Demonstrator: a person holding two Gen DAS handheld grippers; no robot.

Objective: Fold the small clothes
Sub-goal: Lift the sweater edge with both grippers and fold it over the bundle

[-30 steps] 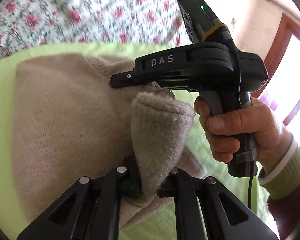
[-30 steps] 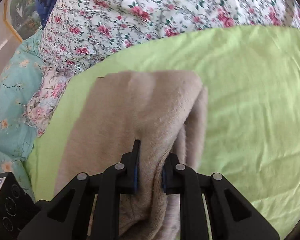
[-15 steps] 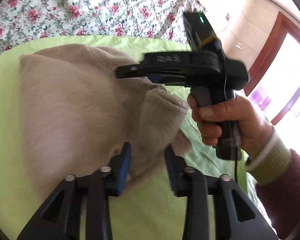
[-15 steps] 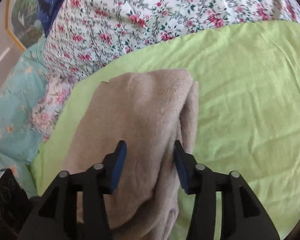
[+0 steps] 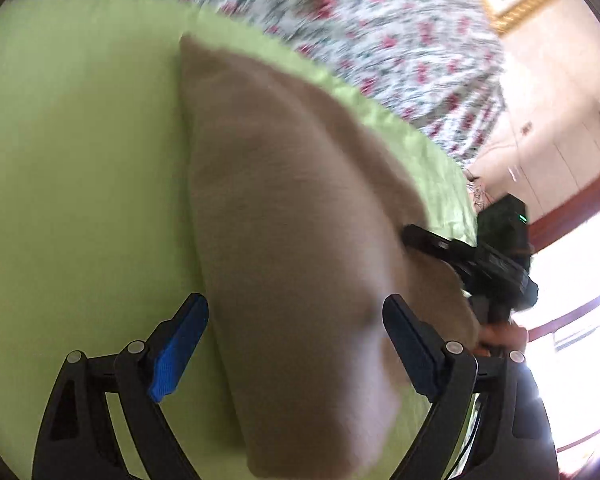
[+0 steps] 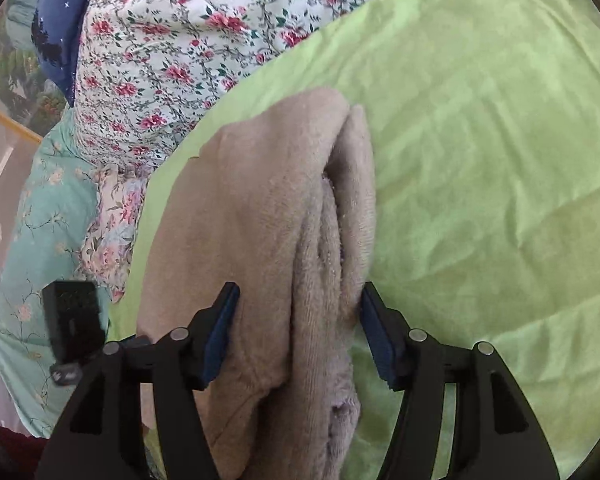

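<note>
A beige fleece garment (image 5: pixel 292 240) lies folded on the green sheet (image 5: pixel 80 160). My left gripper (image 5: pixel 296 320) is wide open, its blue-padded jaws standing either side of the garment's near end without holding it. In the right wrist view the same garment (image 6: pixel 260 220) shows its stacked folded layers along the right edge. My right gripper (image 6: pixel 298 312) is open too, jaws astride the garment's near part. The right gripper's black body (image 5: pixel 496 264) shows at the garment's right edge in the blurred left wrist view.
A floral quilt (image 6: pixel 172 52) lies beyond the green sheet (image 6: pixel 480 160), with a teal floral cover (image 6: pixel 40 220) and a dark blue cloth (image 6: pixel 56 28) at the left. A framed picture (image 6: pixel 12 80) hangs on the wall. A bright window (image 5: pixel 572 280) is at the right.
Both grippers let go of the garment and opened wide. The garment now lies flat on the sheet. The left wrist view swung round and is blurred.
</note>
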